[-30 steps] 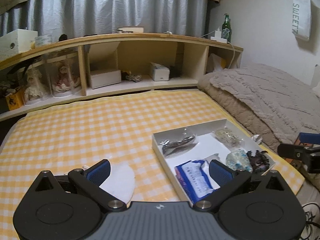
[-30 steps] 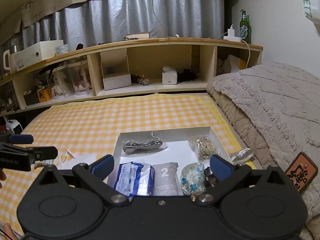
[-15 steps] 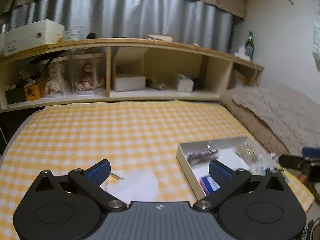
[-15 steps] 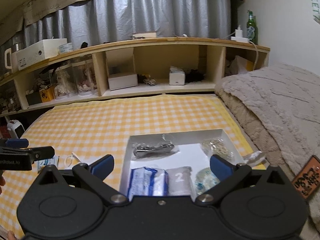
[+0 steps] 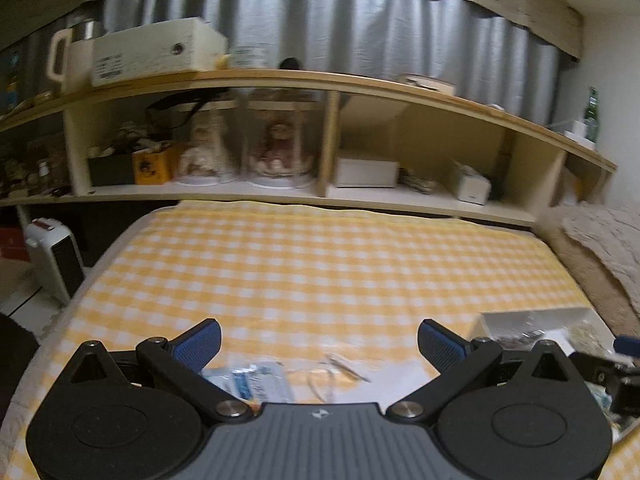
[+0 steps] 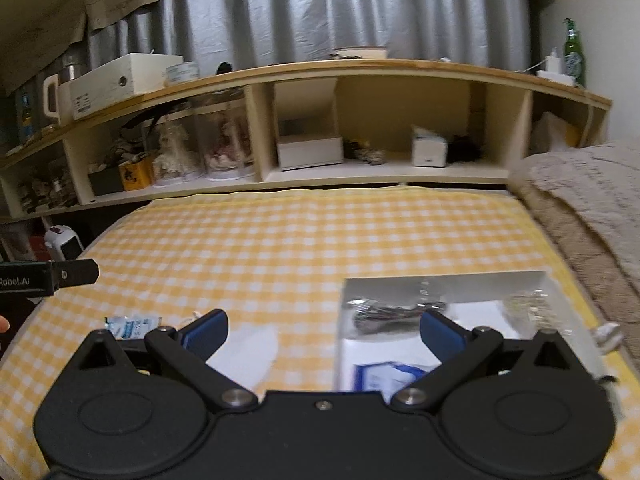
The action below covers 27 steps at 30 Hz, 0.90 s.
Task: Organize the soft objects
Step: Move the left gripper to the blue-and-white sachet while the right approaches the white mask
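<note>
A white tray (image 6: 444, 276) lies on the yellow checked bedspread (image 6: 304, 240) at the right. It holds a dark bagged item (image 6: 384, 312), a blue-and-white packet (image 6: 384, 376) and a pale bagged item (image 6: 528, 306). A small blue-and-white sachet (image 5: 248, 378) lies just in front of my left gripper (image 5: 319, 342), which is open and empty; the sachet also shows in the right wrist view (image 6: 130, 326). A white soft pad (image 6: 248, 350) lies left of the tray, under my right gripper (image 6: 323, 330), which is open and empty. A thin elastic loop (image 5: 336, 370) lies beside the sachet.
A wooden shelf unit (image 5: 328, 92) with dolls, boxes and a green bottle (image 6: 574, 52) runs along the far side. A beige fuzzy blanket (image 6: 592, 200) is heaped at the right. A small white heater (image 5: 56, 256) stands on the floor at the left.
My left gripper has swung left, off the tray, and now faces the sachet and elastic loop. My right gripper has shifted left, so the tray sits further right in its view.
</note>
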Tool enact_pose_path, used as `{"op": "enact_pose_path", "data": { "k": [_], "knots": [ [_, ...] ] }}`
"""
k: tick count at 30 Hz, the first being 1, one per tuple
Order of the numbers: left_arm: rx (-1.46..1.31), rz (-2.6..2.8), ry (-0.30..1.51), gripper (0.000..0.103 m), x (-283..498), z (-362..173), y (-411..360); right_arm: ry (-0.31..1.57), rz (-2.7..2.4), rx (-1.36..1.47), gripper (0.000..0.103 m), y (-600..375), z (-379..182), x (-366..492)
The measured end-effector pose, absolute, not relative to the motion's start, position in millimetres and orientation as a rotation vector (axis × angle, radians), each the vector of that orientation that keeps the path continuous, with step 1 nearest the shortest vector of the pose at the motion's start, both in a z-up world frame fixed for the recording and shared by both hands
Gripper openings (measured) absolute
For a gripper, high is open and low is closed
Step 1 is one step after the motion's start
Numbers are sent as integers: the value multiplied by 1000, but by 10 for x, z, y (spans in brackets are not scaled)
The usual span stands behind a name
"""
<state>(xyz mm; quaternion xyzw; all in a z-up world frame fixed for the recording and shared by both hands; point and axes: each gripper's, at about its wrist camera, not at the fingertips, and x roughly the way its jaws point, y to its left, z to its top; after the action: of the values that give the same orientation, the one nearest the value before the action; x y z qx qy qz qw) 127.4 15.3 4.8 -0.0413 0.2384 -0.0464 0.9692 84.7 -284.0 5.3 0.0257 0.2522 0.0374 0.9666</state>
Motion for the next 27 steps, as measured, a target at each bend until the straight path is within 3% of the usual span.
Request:
{"op": "enact_pose_path", "data": {
  "k": [12, 27],
  "knots": [
    [-154, 26, 561, 103, 1847, -186, 724, 583, 147, 97, 103, -2360, -437, 1554],
    [-155, 54, 813, 103, 2429, -910, 732, 744, 303, 26, 103, -1817, -1137, 2123]
  ]
}}
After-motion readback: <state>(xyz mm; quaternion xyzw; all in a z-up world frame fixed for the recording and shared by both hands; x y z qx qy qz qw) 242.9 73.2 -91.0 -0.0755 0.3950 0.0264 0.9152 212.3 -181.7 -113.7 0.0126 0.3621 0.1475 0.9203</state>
